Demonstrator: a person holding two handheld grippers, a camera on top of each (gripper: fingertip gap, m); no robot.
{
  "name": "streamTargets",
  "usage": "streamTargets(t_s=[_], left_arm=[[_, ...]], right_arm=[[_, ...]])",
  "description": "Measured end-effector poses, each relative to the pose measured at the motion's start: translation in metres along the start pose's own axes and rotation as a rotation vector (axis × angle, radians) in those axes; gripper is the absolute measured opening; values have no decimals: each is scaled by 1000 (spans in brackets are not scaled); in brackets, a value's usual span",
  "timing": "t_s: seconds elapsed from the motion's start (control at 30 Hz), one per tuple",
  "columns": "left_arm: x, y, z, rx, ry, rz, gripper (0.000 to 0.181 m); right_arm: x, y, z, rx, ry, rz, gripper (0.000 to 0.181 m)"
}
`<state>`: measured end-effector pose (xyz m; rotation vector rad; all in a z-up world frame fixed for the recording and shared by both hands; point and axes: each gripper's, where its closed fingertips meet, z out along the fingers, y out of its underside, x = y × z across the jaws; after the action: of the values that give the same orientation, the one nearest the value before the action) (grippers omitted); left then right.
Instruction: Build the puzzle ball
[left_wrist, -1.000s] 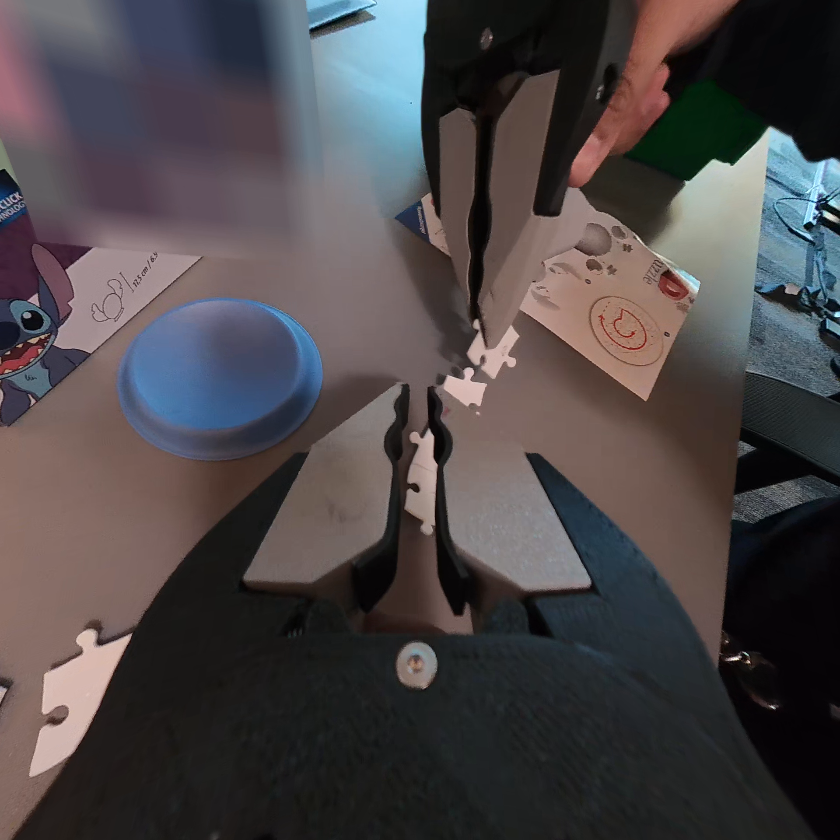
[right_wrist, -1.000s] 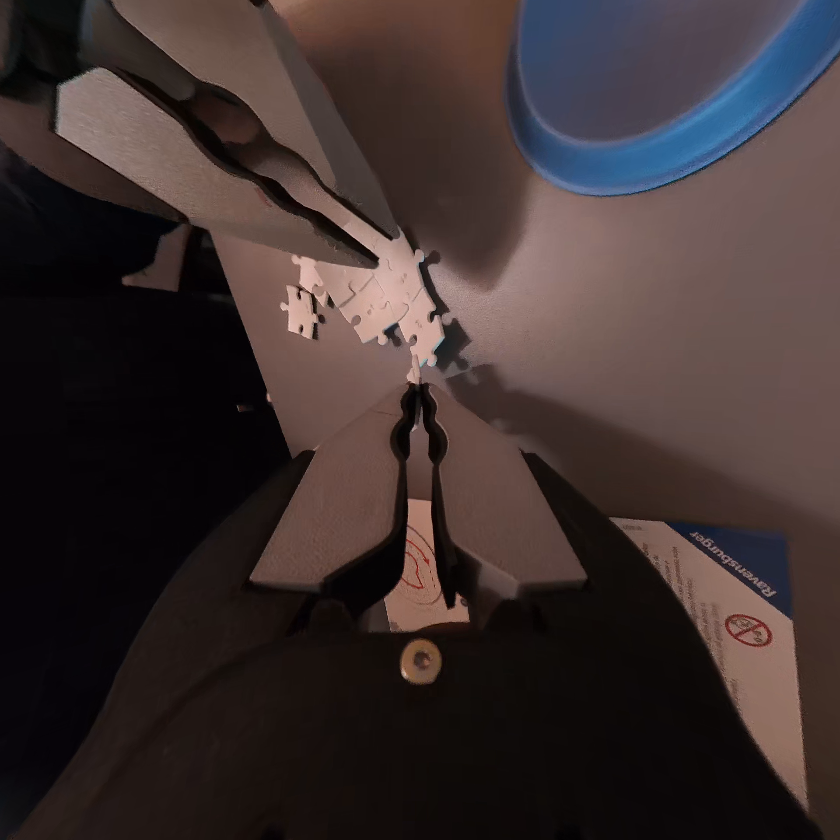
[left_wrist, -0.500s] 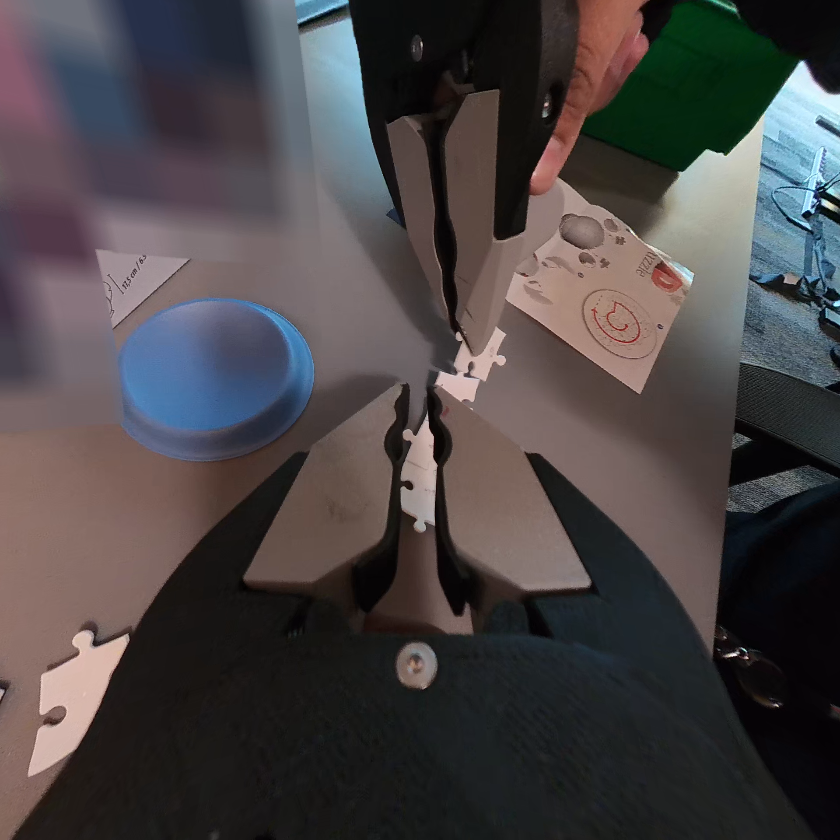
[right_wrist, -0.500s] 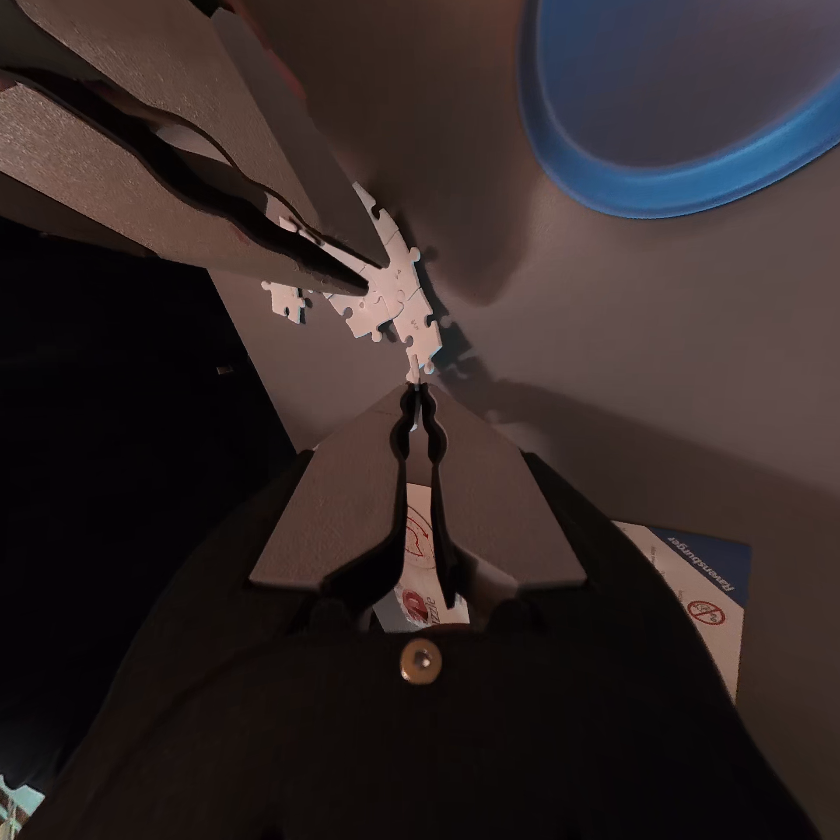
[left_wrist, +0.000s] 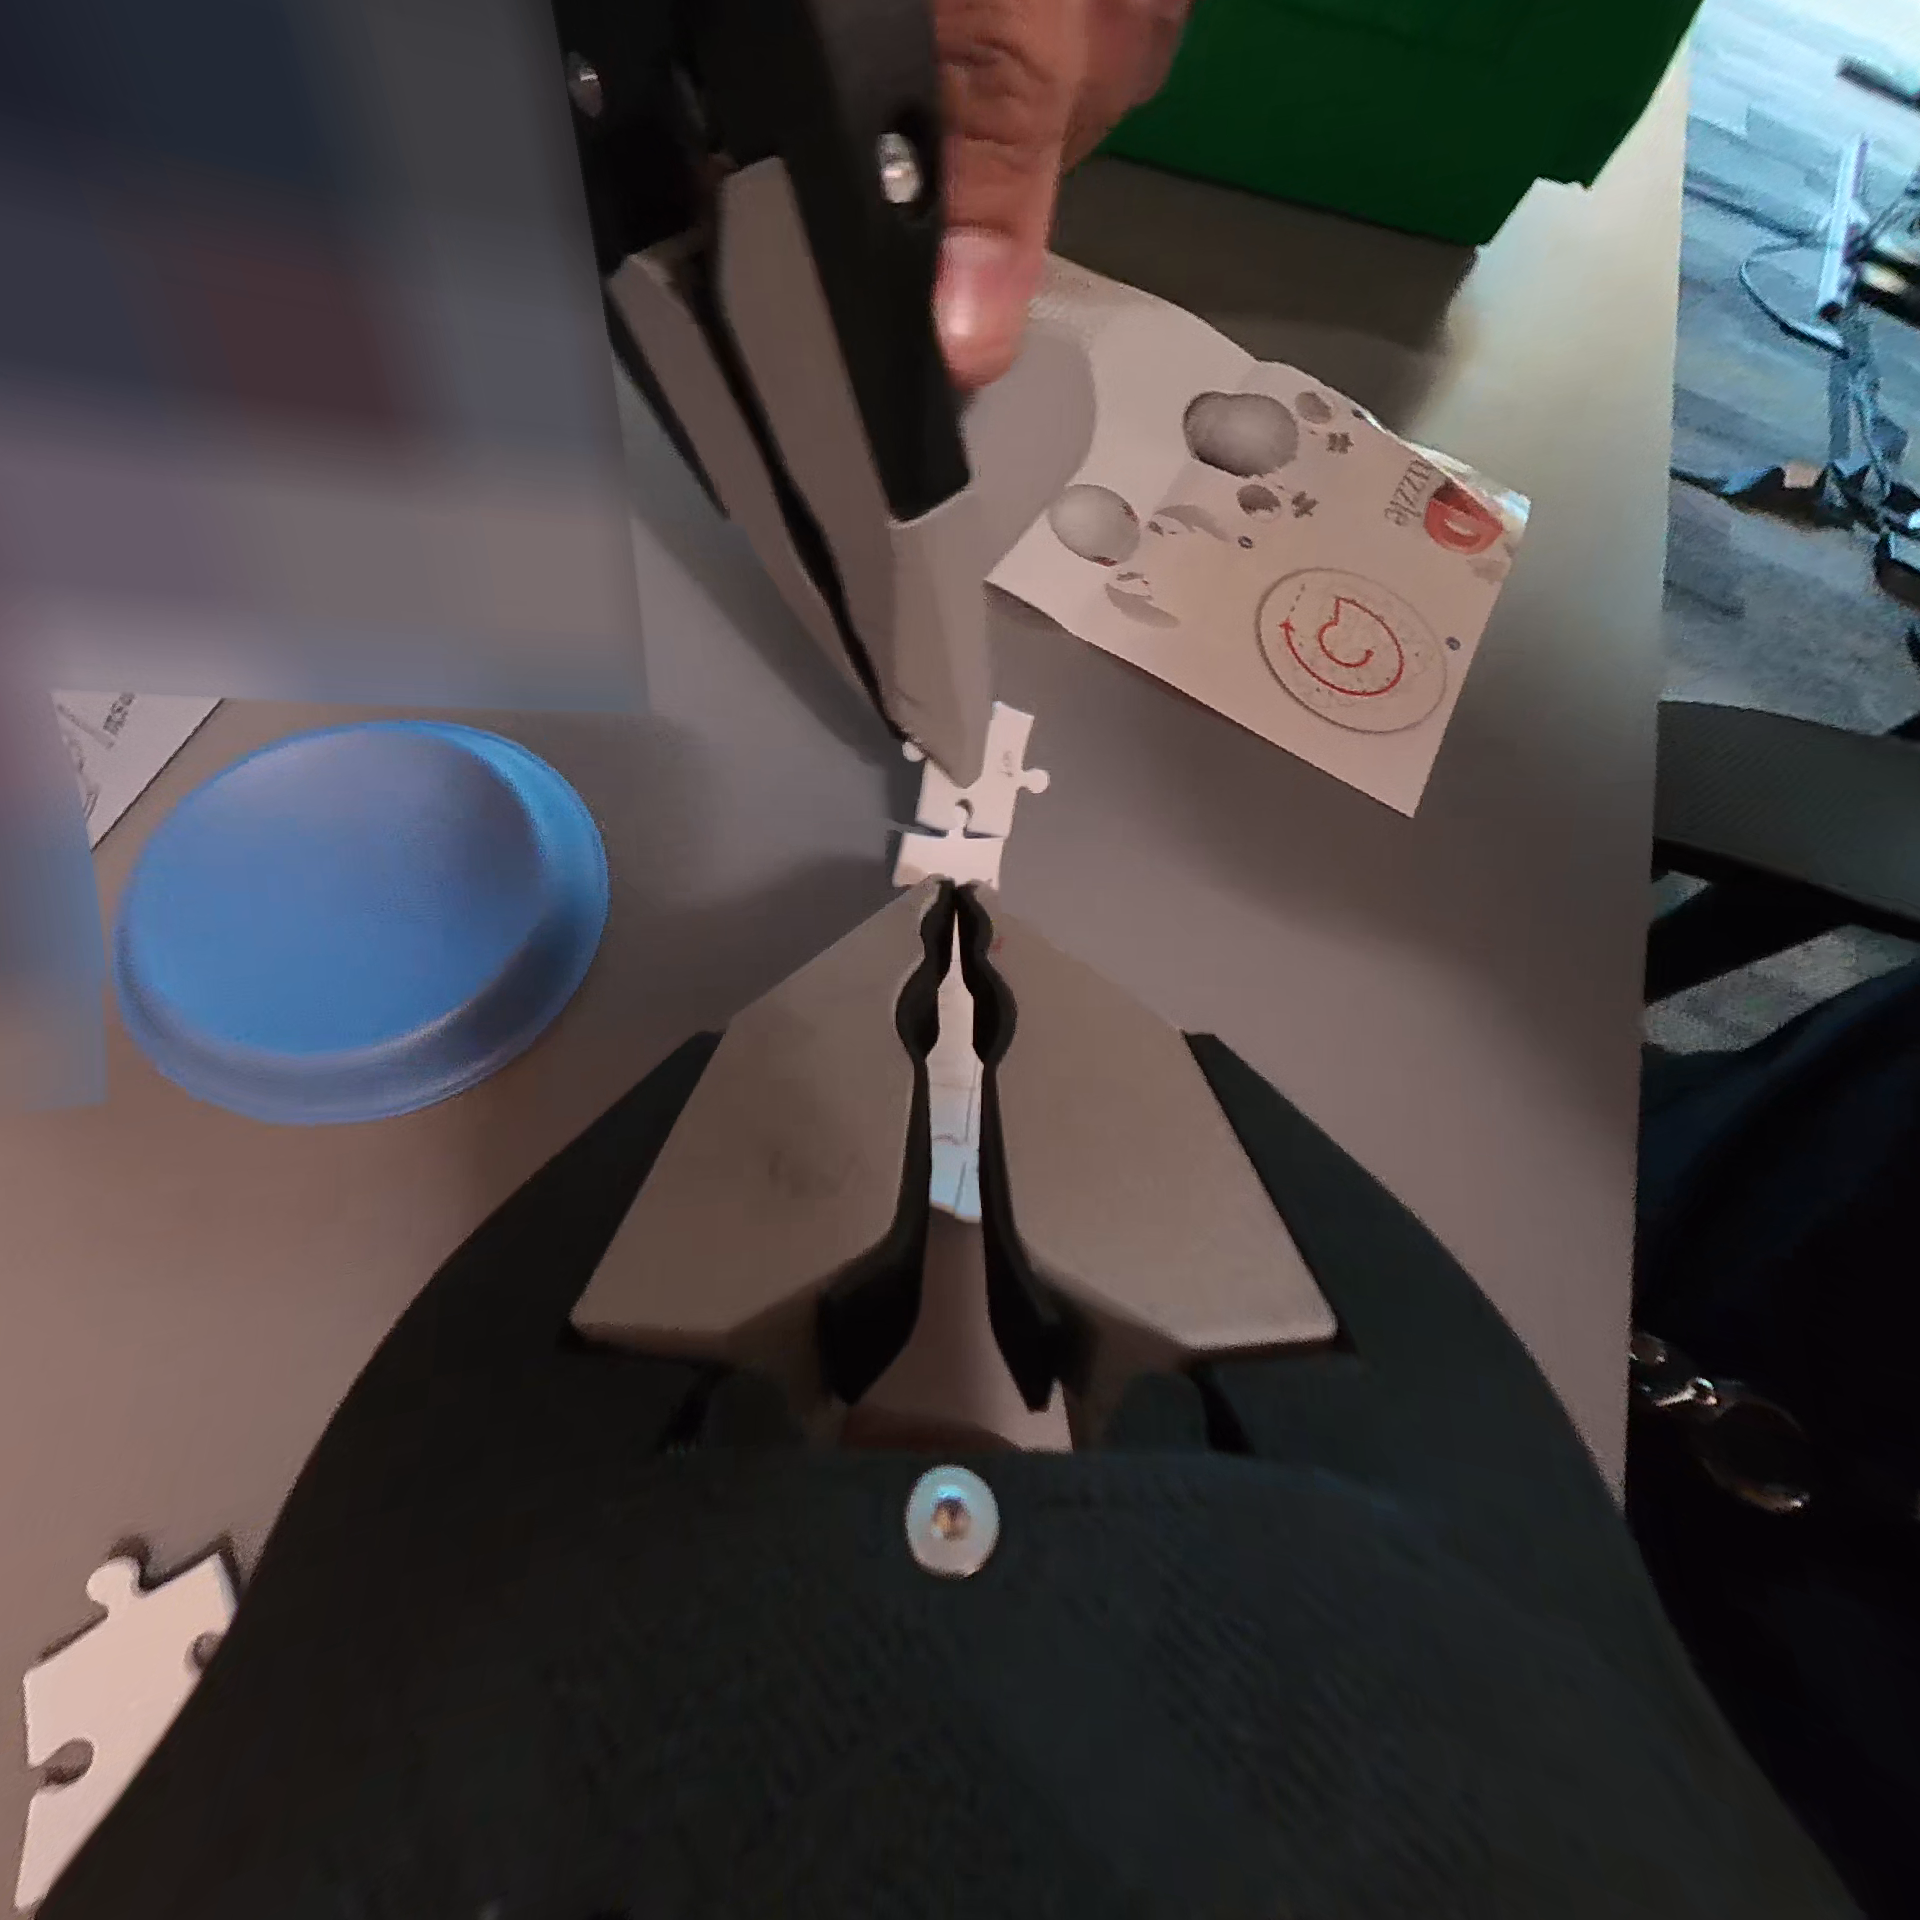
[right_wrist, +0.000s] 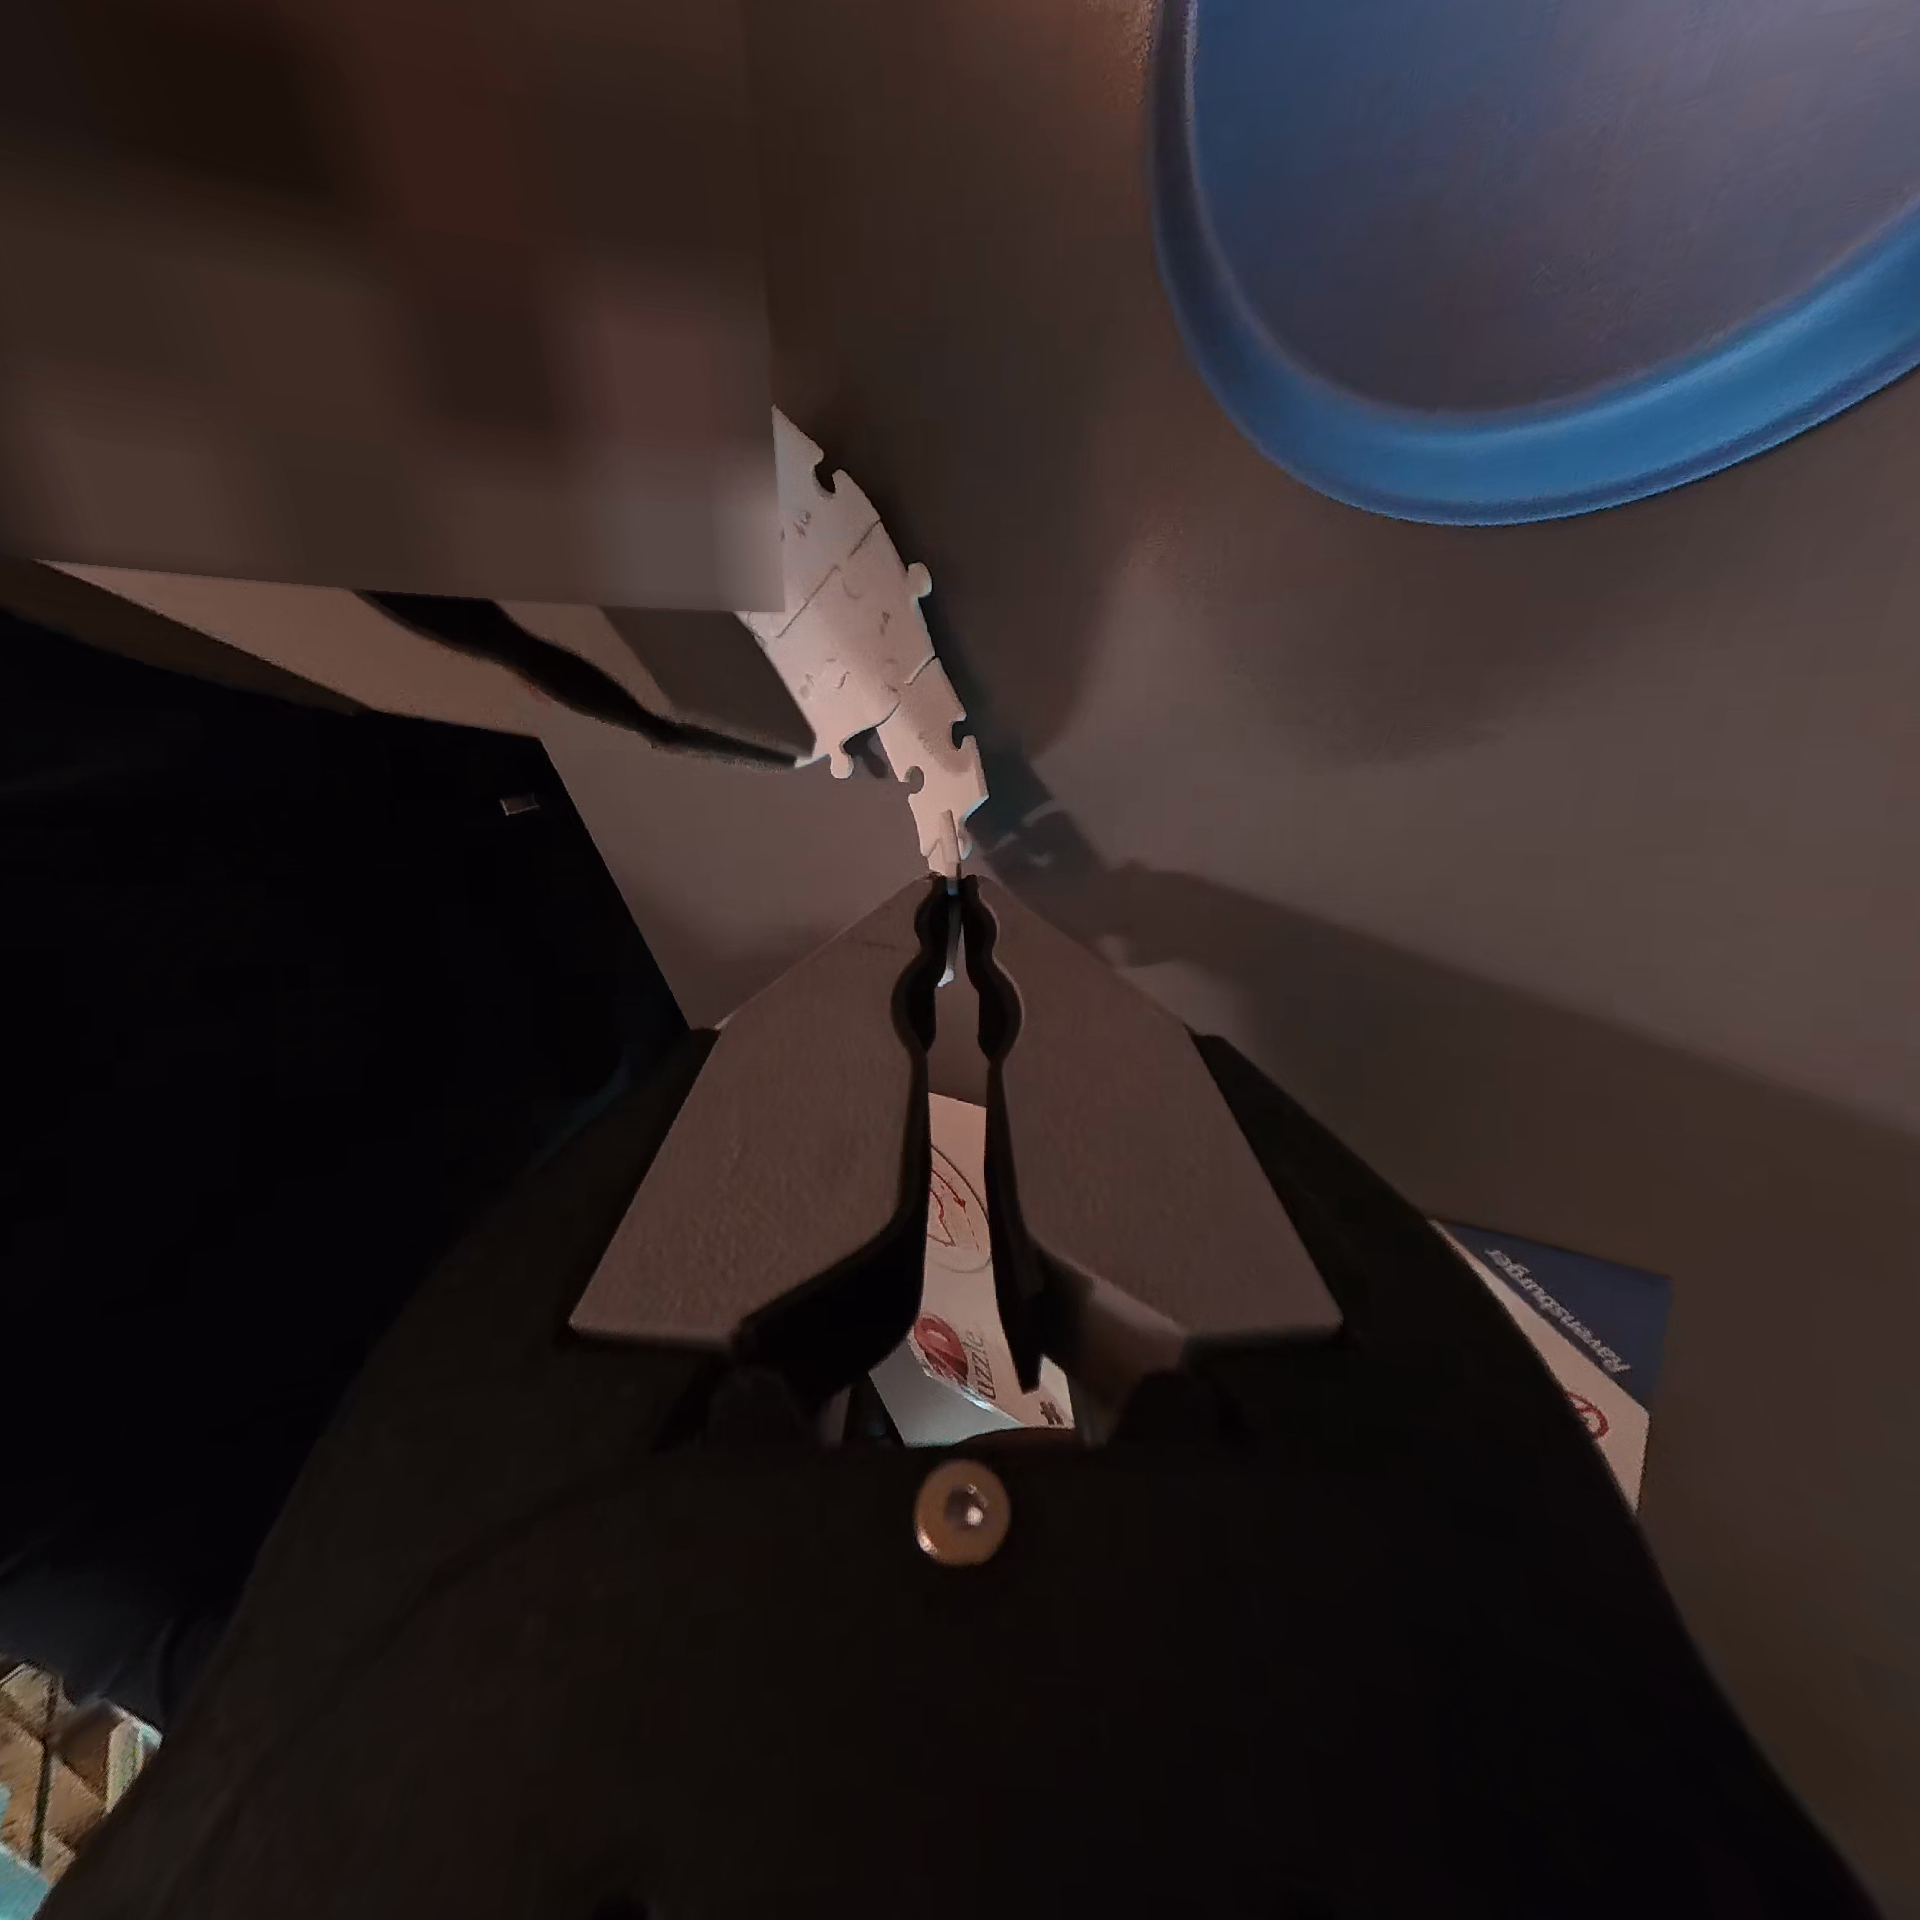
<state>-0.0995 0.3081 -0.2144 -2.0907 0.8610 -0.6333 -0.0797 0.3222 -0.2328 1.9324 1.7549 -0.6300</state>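
- My left tool (left_wrist: 951, 894) is clenched on the joined white section (right_wrist: 883, 665).
- My right tool (right_wrist: 951, 888) grips a single piece (left_wrist: 1003, 764), mating its tab.
- Next: press the seam flush, I judge.

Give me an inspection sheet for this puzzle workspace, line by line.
Surface: grey table, mostly bare.
Job's things: joined white puzzle pieces held above the table; loose piece at near left; blue dome base left.
Clutter: instruction sheet; green box.
Grippers: left gripper and right gripper both shut on the puzzle pieces.
Cables: some on the floor, far right.
Surroundings: dark chair right.
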Motion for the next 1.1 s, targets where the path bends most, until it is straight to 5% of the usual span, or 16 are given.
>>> streamTargets(t_s=[1.1], left_arm=[[3,22,17,-139,-60,112,0]], right_arm=[[3,-6,12,-18,-171,71,0]])
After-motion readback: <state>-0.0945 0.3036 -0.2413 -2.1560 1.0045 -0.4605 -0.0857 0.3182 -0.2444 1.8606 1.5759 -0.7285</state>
